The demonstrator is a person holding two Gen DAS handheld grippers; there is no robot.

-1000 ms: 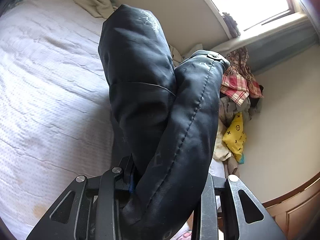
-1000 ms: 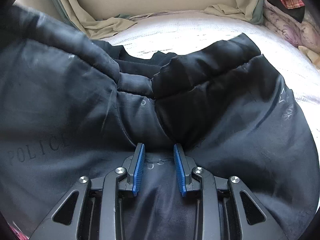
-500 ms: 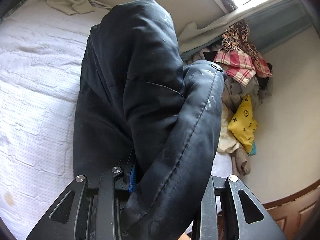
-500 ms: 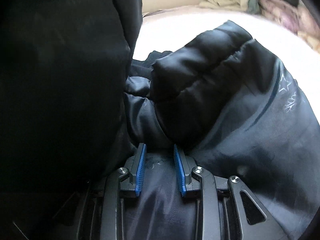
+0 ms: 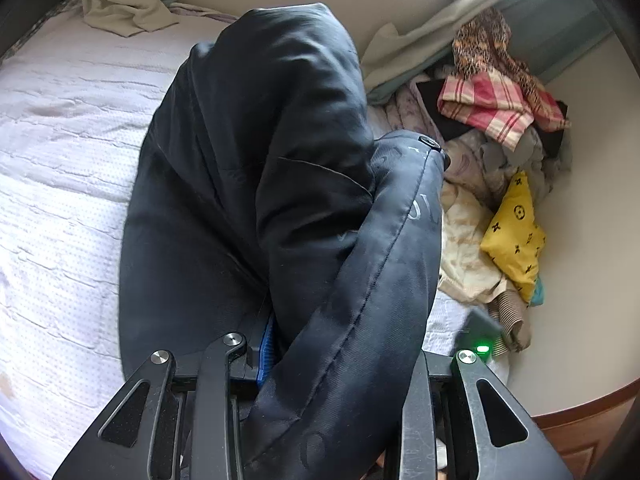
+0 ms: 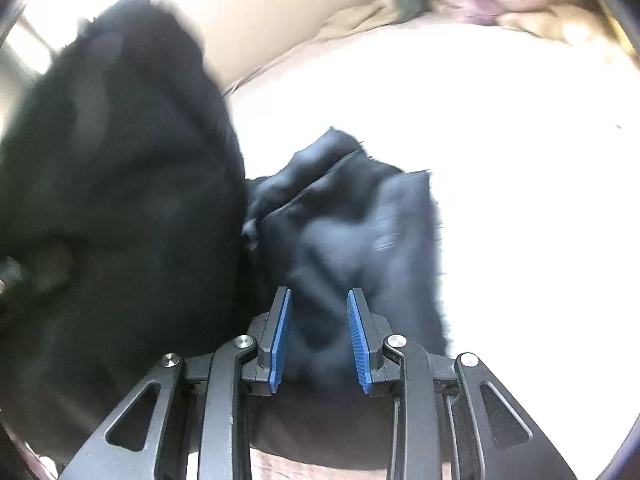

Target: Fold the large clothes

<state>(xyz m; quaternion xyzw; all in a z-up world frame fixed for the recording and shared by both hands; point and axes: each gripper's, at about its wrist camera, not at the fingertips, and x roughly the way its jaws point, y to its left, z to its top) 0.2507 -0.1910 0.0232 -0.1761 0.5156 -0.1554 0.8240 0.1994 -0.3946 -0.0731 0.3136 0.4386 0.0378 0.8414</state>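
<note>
A large black padded jacket (image 5: 256, 184) hangs from my left gripper (image 5: 312, 344) over the white bedspread (image 5: 60, 184). The left gripper is shut on a thick bunch of the jacket, which hides its right finger; only the blue left pad (image 5: 267, 348) shows. In the blurred right wrist view the jacket (image 6: 340, 240) is bunched between my right gripper's (image 6: 320, 336) blue pads (image 6: 280, 340), which stand about a hand's width apart and clamp the fabric. More of the jacket (image 6: 112, 200) fills the left of that view.
A pile of clothes lies against the wall at the right: a red plaid cloth (image 5: 488, 112), a leopard-print cloth (image 5: 488, 44), a yellow patterned piece (image 5: 516, 232). A beige cloth (image 5: 124, 8) lies at the bed's far edge. A wooden bed frame (image 5: 580, 424) runs lower right.
Both grippers have lifted and swung the jacket; the right wrist view now shows the bright bedspread beyond the bunched fabric. The left gripper turned slightly toward the clothes pile.
</note>
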